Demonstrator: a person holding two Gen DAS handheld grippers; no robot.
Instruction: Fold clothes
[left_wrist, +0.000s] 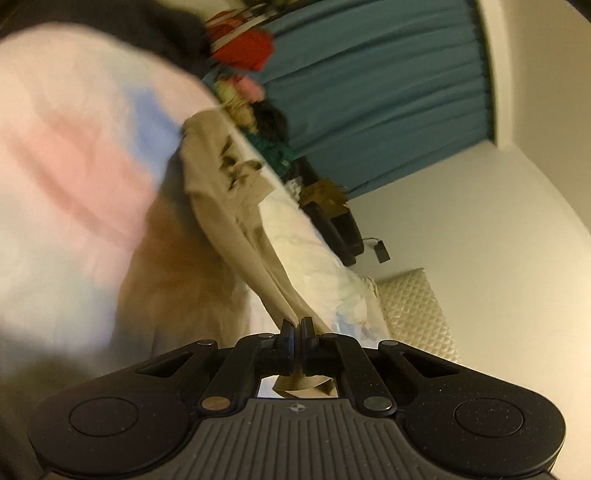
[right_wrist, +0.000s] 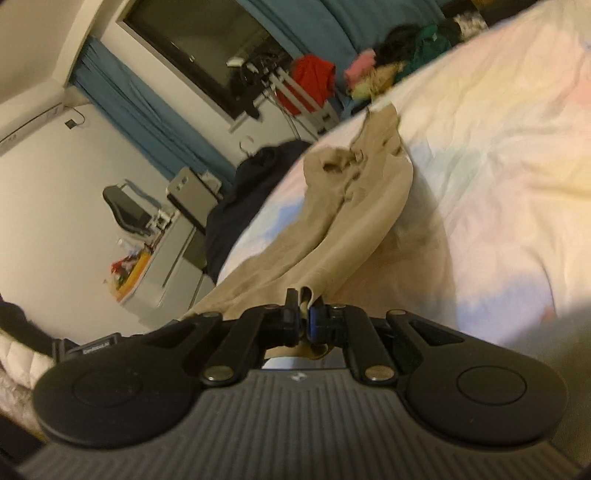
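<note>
A pair of beige trousers (right_wrist: 354, 206) lies stretched along a bed with a pastel sheet (right_wrist: 480, 166), waistband at the far end. My right gripper (right_wrist: 303, 314) is shut on the cloth of one leg end, which bunches between the black fingers. In the left wrist view the same beige trousers (left_wrist: 229, 206) run away from me, lifted off the pastel sheet (left_wrist: 74, 147) and casting a shadow. My left gripper (left_wrist: 296, 326) is shut on the other leg end, with cloth poking out behind the fingers.
A heap of mixed clothes (right_wrist: 391, 66) lies past the far end of the bed, with a red garment (right_wrist: 310, 77) on a white rack. Teal curtains (left_wrist: 388, 92) cover the wall. A dark garment (right_wrist: 243, 195) hangs by the bed's edge, next to a desk (right_wrist: 147, 258).
</note>
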